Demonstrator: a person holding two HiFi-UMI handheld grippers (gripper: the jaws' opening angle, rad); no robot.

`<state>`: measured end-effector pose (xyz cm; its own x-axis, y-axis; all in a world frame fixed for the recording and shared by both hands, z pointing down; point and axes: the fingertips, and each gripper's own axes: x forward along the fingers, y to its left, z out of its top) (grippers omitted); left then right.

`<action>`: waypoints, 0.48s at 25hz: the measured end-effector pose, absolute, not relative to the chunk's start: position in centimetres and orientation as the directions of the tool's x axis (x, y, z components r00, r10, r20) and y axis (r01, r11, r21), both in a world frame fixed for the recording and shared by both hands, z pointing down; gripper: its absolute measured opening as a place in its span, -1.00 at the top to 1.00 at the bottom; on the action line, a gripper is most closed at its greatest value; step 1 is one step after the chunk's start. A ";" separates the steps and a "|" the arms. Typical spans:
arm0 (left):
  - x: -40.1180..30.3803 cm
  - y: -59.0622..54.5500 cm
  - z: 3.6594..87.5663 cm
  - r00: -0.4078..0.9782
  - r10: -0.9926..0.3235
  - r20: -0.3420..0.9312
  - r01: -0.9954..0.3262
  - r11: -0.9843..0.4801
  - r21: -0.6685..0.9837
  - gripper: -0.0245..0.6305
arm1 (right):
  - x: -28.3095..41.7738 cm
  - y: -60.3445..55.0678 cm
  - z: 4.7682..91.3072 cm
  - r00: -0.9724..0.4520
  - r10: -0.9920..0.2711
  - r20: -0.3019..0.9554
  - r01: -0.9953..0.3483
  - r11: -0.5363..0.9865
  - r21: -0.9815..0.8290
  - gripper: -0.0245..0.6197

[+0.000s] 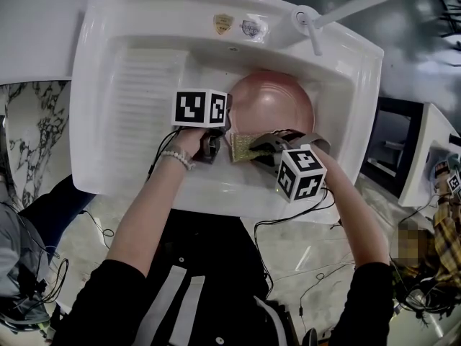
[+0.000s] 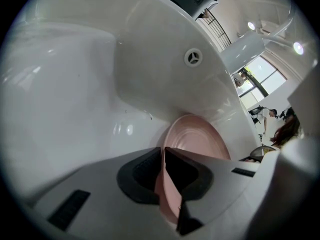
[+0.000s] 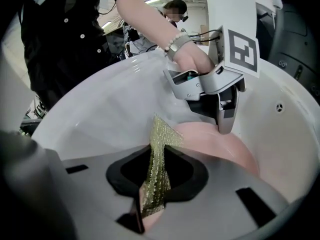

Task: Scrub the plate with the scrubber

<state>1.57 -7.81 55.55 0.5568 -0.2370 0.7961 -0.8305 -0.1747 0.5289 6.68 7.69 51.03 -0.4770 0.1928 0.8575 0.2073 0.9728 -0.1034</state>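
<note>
Gold mesh scrubber at the plate's 7 o'clock rim, long axis along the jaws, free end toward 9 o'clock in the head view. Pinched edge-on in the right tool, jaws nearly together. Pink plate tilted in the white sink, near rim clamped between the narrowly parted jaws of the left tool.

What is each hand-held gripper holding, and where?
Left hand-held gripper: pink plate, by its rim; right hand-held gripper: gold mesh scrubber, by one end.
</note>
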 end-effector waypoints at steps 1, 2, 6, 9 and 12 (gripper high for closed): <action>1.6 -7.8 55.5 0.558 -0.238 0.795 -0.830 -0.175 0.530 0.84 | 6.9 7.7 50.7 -0.481 0.188 0.856 0.194 0.975 -0.105 0.69; 1.6 -7.8 55.4 0.560 -0.239 0.794 -0.829 -0.177 0.531 0.84 | 7.2 7.6 50.4 -0.486 0.180 0.855 0.178 0.978 -0.105 0.69; 1.6 -7.8 55.3 0.560 -0.243 0.792 -0.828 -0.195 0.526 0.85 | 8.0 6.1 49.5 -0.520 0.095 0.849 0.076 0.995 -0.064 0.69; 1.6 -7.8 55.3 0.561 -0.243 0.791 -0.827 -0.196 0.526 0.85 | 8.7 2.2 48.7 -0.539 -0.103 0.836 -0.074 0.994 0.075 0.69; 1.7 -7.8 55.3 0.563 -0.242 0.790 -0.826 -0.195 0.529 0.85 | 9.9 -2.3 48.2 -0.499 -0.326 0.803 -0.227 0.943 0.242 0.69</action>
